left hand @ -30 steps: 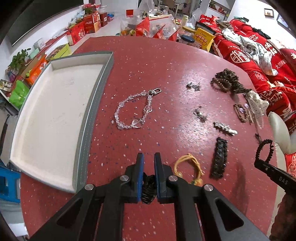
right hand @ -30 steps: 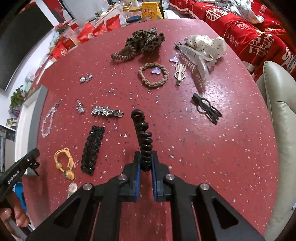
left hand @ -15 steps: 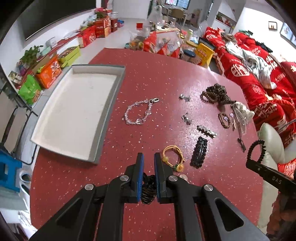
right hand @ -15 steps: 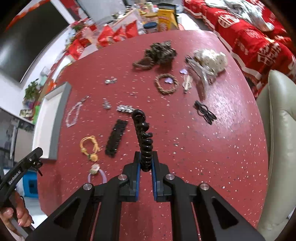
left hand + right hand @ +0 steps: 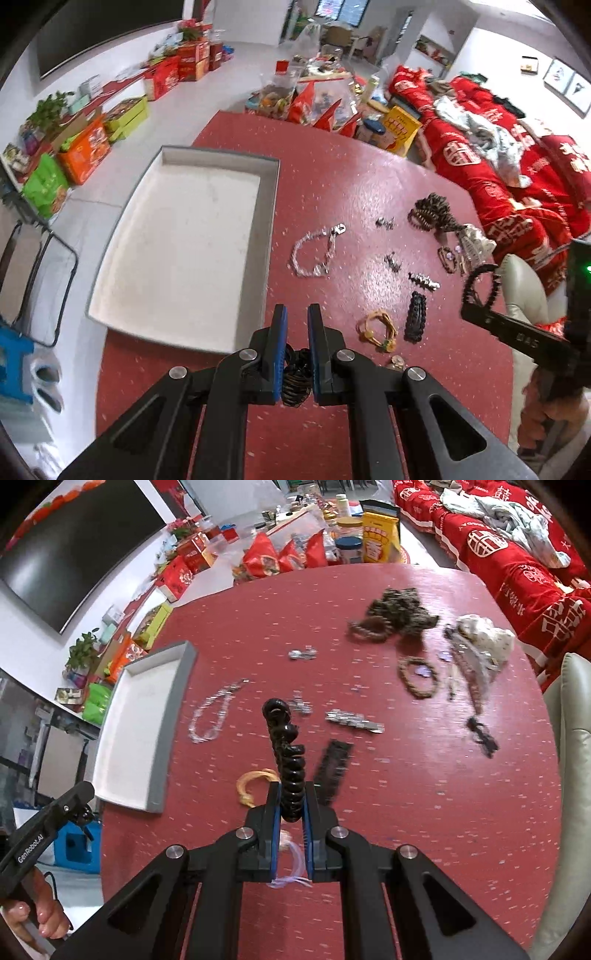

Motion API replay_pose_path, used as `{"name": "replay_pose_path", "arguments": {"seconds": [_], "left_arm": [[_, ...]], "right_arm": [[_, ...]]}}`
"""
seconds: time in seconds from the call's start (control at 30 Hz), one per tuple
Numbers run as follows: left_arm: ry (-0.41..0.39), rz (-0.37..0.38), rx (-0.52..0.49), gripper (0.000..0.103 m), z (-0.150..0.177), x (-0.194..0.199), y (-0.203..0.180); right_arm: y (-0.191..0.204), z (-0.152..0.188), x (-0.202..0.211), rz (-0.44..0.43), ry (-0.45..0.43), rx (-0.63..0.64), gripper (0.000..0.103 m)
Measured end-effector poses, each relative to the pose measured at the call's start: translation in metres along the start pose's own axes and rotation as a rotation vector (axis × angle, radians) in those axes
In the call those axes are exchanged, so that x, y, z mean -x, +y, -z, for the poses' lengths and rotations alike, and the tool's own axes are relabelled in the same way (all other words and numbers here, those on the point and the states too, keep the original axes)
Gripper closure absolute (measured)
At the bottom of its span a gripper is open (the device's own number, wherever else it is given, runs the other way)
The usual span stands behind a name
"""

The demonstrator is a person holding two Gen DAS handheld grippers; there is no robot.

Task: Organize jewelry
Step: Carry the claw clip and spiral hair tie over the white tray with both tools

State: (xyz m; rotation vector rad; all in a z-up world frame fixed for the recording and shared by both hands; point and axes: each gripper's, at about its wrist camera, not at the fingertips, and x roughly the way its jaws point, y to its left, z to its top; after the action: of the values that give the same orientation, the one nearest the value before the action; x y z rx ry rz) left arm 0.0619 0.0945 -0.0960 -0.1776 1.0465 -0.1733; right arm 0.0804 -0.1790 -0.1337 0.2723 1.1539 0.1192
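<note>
The left gripper (image 5: 295,314) is clamped narrowly on a dark coiled hair tie (image 5: 294,380) that sits deep between its blue pads. The right gripper (image 5: 291,790) is pinched on a black spiral hair tie (image 5: 286,760), which stands up out of its jaws above the red speckled table (image 5: 424,812).

Taking the white tray (image 5: 177,251) with its grey rim as the landmark: it lies empty at the table's left edge, just ahead and left of the left gripper. Nearest to the grippers and right of the tray's near corner lie a yellow cord bracelet (image 5: 378,326) and, just beside it, a black beaded hair clip (image 5: 415,315). Farther on, closest to the tray's long right rim, is a clear bead bracelet (image 5: 314,253). Right of that lie a silver hair clip (image 5: 424,281) and small silver pieces. Farthest from the tray, near the table's right edge, sit a brown braided band (image 5: 419,675), a leopard-print scrunchie (image 5: 397,614) and a white dotted scrunchie (image 5: 484,638).
</note>
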Motion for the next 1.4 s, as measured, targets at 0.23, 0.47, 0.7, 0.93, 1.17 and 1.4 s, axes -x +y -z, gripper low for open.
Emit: {"name": "replay_pose_path", "arguments": {"seconds": [0.23, 0.47, 0.7, 0.93, 1.17, 1.4], "left_arm": [[-0.063, 0.003, -0.097, 0.090, -0.010, 0.004, 0.028], [-0.053, -0.006, -0.051, 0.090, -0.024, -0.012, 0.061], [-0.067, -0.063, -0.012, 0.090, -0.067, -0.044, 0.100], [-0.091, -0.103, 0.021, 0.090, -0.116, -0.090, 0.131], [-0.066, -0.136, 0.047, 0.090, -0.139, -0.142, 0.148], [-0.018, -0.185, 0.060, 0.090, -0.140, -0.175, 0.156]], "right_arm": [[0.039, -0.006, -0.022, 0.003, 0.015, -0.005, 0.092], [0.074, -0.025, -0.043, -0.006, 0.027, 0.038, 0.092], [0.122, -0.072, -0.070, -0.088, 0.010, 0.100, 0.092], [0.176, -0.118, -0.111, -0.162, 0.010, 0.164, 0.092], [0.204, -0.137, -0.167, -0.169, 0.070, 0.169, 0.092], [0.205, -0.138, -0.211, -0.136, 0.134, 0.141, 0.092]]}}
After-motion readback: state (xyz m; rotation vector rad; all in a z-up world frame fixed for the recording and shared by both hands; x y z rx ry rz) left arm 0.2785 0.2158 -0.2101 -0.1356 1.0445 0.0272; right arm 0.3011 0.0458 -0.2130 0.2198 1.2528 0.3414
